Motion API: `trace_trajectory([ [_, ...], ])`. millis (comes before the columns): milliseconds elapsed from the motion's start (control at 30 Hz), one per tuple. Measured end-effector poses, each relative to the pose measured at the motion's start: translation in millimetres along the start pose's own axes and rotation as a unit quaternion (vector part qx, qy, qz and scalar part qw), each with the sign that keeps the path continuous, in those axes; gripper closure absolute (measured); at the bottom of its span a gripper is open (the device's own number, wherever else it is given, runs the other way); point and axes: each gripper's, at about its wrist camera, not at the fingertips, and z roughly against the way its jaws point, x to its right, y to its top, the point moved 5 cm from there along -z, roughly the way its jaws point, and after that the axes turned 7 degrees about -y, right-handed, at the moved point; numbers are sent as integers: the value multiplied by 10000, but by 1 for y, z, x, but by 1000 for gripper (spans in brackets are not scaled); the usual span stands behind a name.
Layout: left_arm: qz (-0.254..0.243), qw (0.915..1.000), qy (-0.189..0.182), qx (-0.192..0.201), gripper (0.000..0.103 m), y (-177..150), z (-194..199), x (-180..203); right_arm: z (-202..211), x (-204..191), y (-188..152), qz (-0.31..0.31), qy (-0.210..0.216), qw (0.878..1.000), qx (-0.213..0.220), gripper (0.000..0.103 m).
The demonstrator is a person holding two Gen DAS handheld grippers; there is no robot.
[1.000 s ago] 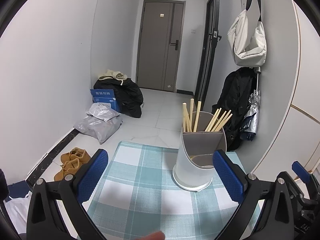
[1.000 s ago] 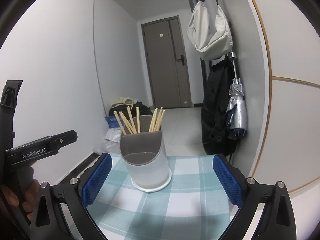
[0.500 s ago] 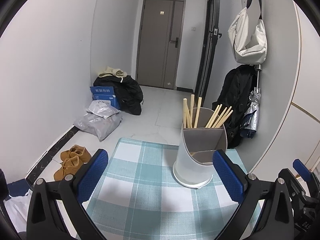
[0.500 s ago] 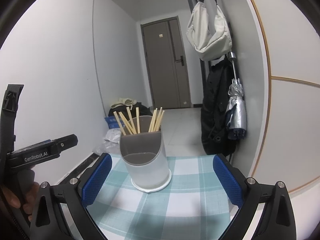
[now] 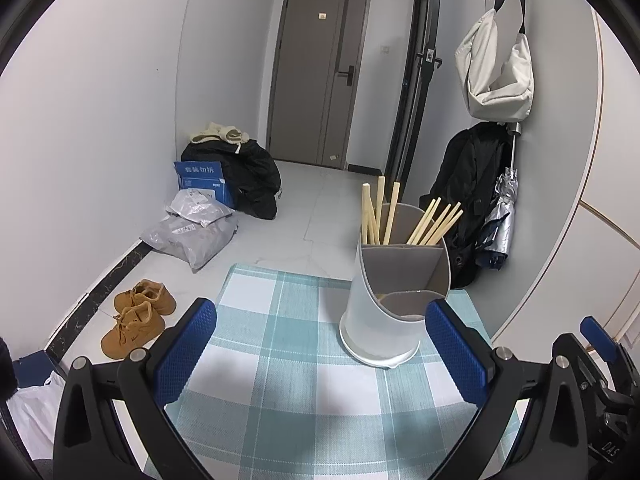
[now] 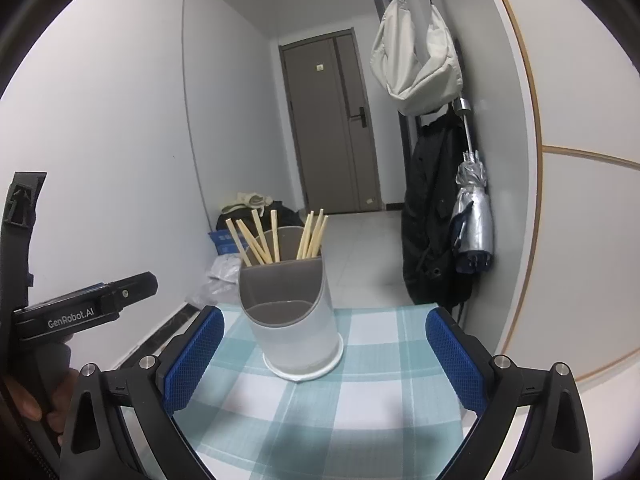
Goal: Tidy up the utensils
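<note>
Narrow hallway beyond the table: tan shoes [image 5: 138, 316] on the floor at nine o'clock, grey plastic parcels [image 5: 192, 236] and a blue box [image 5: 204, 178] further back at ten, a dark door [image 5: 316, 76] at twelve, a pale bag [image 5: 498, 76] hung high at one o'clock, a black coat [image 5: 468, 200] and a folded silver umbrella [image 5: 500, 224] below it. Nothing between either pair of tongs and the holder. Utensil holder [image 6: 292, 316] upright on the teal-and-white checked tablecloth [image 5: 288, 392], near the cloth's far edge, at one o'clock in the left wrist view, dead ahead at twelve in the right. Frosted, round, cut low in front, grey dividers inside; pale wooden chopsticks [image 6: 276, 240] fanned in two bunches in the rear compartments, front compartment contents unclear. Left gripper [image 5: 320, 348] spread wide, holding nothing, textured blue pads. Right gripper [image 6: 324, 356] likewise wide apart and bare.
</note>
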Motion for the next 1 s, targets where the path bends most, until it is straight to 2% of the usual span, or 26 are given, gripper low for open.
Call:
trace_trajectory([
  [1000,9,9999,-97,-113,1,-3,-2,1,-1,1,-1,-10,-38,10000,-30,1],
])
